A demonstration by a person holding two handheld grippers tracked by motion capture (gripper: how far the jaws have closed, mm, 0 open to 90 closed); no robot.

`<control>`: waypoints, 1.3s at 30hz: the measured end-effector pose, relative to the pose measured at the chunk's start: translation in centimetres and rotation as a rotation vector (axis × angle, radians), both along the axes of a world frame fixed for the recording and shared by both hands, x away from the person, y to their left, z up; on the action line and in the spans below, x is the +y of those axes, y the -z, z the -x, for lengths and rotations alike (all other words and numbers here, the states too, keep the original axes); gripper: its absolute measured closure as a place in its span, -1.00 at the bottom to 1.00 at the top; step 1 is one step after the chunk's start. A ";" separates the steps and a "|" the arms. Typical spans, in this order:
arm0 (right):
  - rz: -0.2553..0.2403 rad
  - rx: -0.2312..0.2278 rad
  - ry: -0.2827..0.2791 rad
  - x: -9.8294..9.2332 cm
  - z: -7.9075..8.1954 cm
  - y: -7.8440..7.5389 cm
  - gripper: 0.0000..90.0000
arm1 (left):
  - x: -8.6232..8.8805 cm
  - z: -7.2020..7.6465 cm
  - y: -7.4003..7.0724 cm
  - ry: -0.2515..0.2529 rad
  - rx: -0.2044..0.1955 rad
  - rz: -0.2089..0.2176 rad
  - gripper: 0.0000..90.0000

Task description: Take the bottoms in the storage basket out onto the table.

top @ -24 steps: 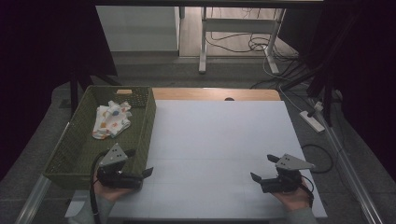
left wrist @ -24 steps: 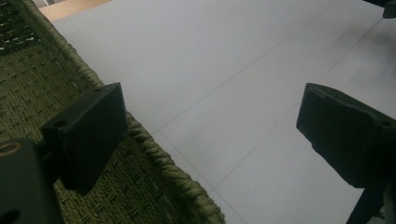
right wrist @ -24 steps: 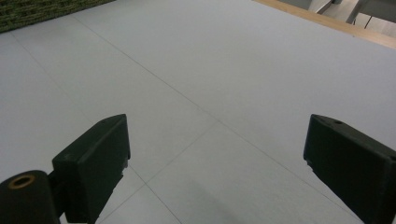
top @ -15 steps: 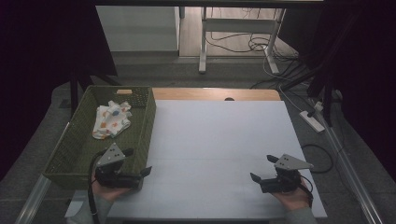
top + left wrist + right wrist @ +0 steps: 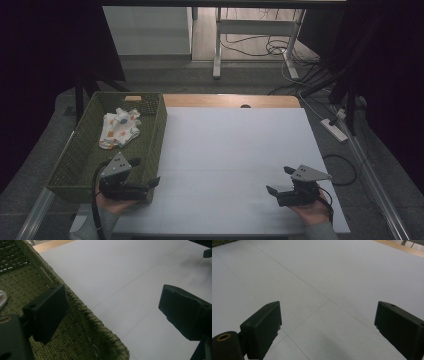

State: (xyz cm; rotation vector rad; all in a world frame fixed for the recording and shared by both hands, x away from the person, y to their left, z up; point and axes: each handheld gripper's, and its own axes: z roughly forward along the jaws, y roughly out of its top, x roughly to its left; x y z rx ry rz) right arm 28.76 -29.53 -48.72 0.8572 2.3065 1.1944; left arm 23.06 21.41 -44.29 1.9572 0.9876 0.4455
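over the green basket's [image 5: 155, 130] near corner, left hand-held gripper [image 5: 146, 173] gapes empty (right hand-held gripper [image 5: 280, 180] likewise, above the table [image 5: 235, 150]).

High camera looks forward, down over the surface [image 5: 235, 160]. Each gripper camera sits low, close, facing along its jaws; left one shares the basket [image 5: 82, 312] rim.

Cloth [image 5: 119, 129] in basket [image 5: 157, 117], table's [image 5: 240, 150] left
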 end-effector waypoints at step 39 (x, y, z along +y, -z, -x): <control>0.012 0.024 0.041 -0.6 0.3 0.7 -0.83 | 1.8 -3.1 -3.5 -0.054 -0.010 -0.003 -0.80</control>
